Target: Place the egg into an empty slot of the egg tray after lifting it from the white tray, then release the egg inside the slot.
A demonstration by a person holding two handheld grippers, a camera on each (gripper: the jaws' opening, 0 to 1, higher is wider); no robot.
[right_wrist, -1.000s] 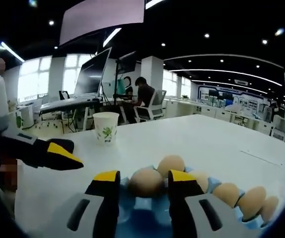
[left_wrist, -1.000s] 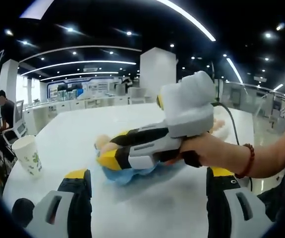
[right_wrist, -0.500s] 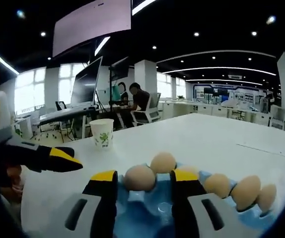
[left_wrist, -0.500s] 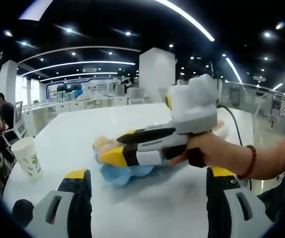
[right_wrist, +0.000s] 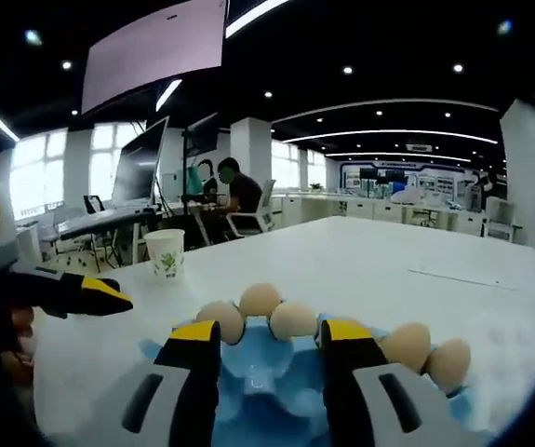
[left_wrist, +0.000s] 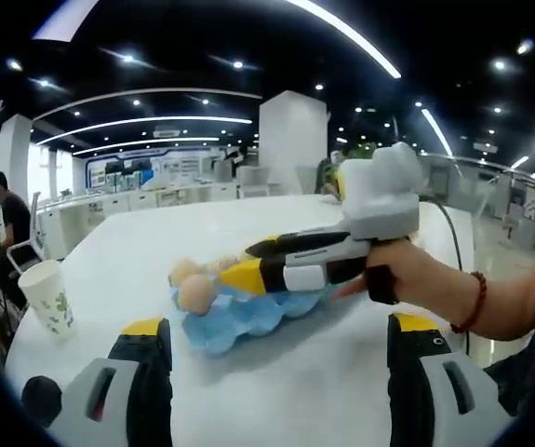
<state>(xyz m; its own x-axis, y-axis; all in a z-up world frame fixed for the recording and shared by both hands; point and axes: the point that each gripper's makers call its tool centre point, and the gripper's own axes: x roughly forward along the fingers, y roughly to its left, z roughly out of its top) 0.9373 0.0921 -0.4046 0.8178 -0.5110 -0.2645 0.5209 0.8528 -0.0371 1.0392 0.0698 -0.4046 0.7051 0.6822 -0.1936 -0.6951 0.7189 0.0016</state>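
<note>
The blue egg tray (right_wrist: pixel 272 377) lies on the white table right under my right gripper (right_wrist: pixel 269 337). Several tan eggs sit in its slots, among them one (right_wrist: pixel 220 319) just past the left jaw, one (right_wrist: pixel 293 318) past the right jaw and one (right_wrist: pixel 260 298) behind them. My right gripper is open with nothing between its jaws. In the left gripper view the right gripper (left_wrist: pixel 248 265), held by a hand, hovers over the same tray (left_wrist: pixel 239 315), where an egg (left_wrist: pixel 195 291) shows at the near end. My left gripper (left_wrist: pixel 276 340) stands wide open and holds nothing, short of the tray.
A paper cup (left_wrist: pixel 48 296) stands at the table's left side, also seen as the cup (right_wrist: pixel 165 253) from the right. A person sits at a desk in the background (right_wrist: pixel 239 196). The left gripper (right_wrist: pixel 67 289) juts in from the left.
The right gripper has drawn back along the tray. The egg that sat between its jaws now rests in the tray beyond its tips. My left gripper has stayed put.
</note>
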